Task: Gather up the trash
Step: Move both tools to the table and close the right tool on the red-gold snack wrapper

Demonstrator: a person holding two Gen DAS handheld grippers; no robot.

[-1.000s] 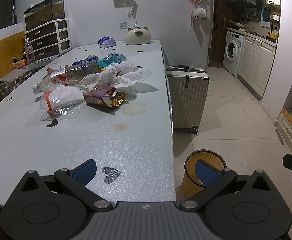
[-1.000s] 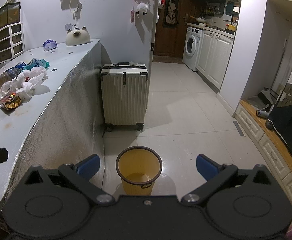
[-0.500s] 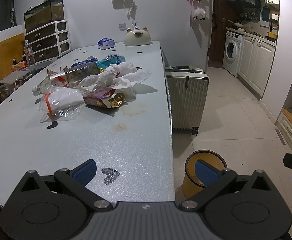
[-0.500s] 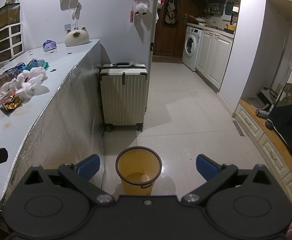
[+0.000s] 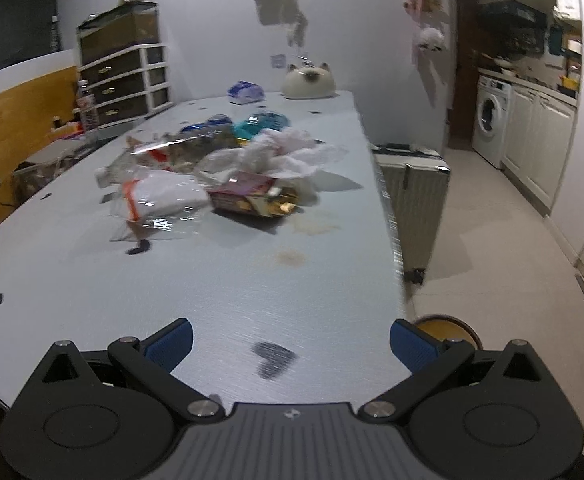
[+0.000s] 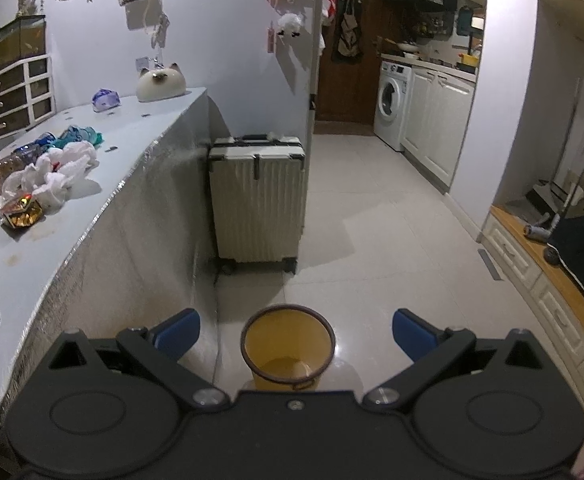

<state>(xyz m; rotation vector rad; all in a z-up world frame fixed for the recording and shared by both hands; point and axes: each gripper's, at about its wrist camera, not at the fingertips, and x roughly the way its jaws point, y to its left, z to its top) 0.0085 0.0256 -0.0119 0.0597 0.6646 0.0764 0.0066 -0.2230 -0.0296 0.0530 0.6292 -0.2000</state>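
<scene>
A heap of trash lies mid-table: a clear plastic bag [image 5: 164, 200], a red-and-gold snack wrapper [image 5: 252, 200], crumpled white tissues [image 5: 284, 152], a crushed bottle [image 5: 164, 152] and a teal wrapper [image 5: 260, 126]. My left gripper [image 5: 290, 346] hovers open over the table's near end, well short of the heap, holding nothing. A yellow bin [image 6: 288, 350] stands on the floor beside the table. My right gripper [image 6: 296, 332] hangs open above it, empty. The wrapper [image 6: 22, 214] and tissues [image 6: 58, 172] show at left in the right wrist view.
The grey table [image 5: 212, 300] has dark heart marks and a brown stain. A cat-shaped object [image 5: 310, 84] and a blue pack [image 5: 246, 92] sit at its far end. A cream suitcase [image 6: 258, 204] stands by the table. A washing machine [image 6: 392, 104] and cabinets line the right.
My left gripper has moved forward and tilted up over the table toward the heap; the view is blurred. The right gripper has hardly moved above the bin.
</scene>
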